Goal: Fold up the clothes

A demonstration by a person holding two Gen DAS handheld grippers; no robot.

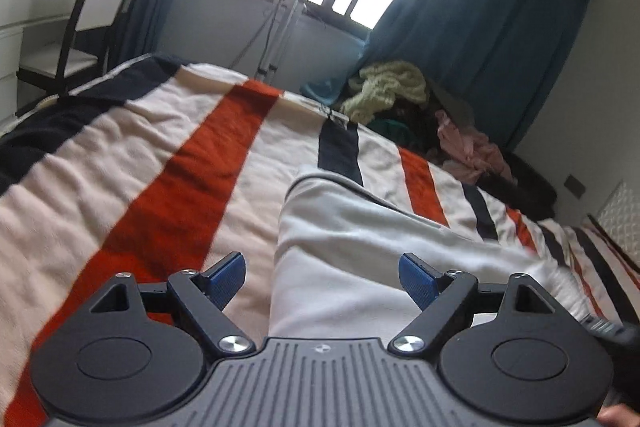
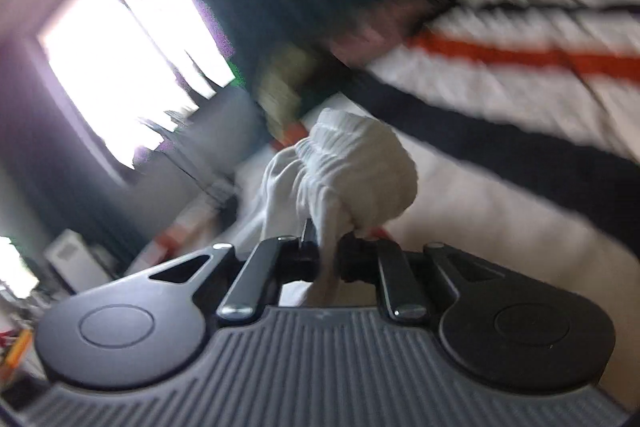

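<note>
Your right gripper [image 2: 329, 259] is clamped on a bunched corner of the pale grey cotton garment [image 1: 360, 247] lying on the striped blanket [image 1: 120, 167]; bring your wide-open, empty left gripper [image 1: 322, 279] onto its near edge, then lift evenly.

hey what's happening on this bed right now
A person is folding clothes with handheld tongs. The right tongs are clamped on a bunched bit of the white garment, which lies on the striped blanket. The left tongs hang open over it, gripping nothing. A pile of clothes waits near the curtains.
</note>
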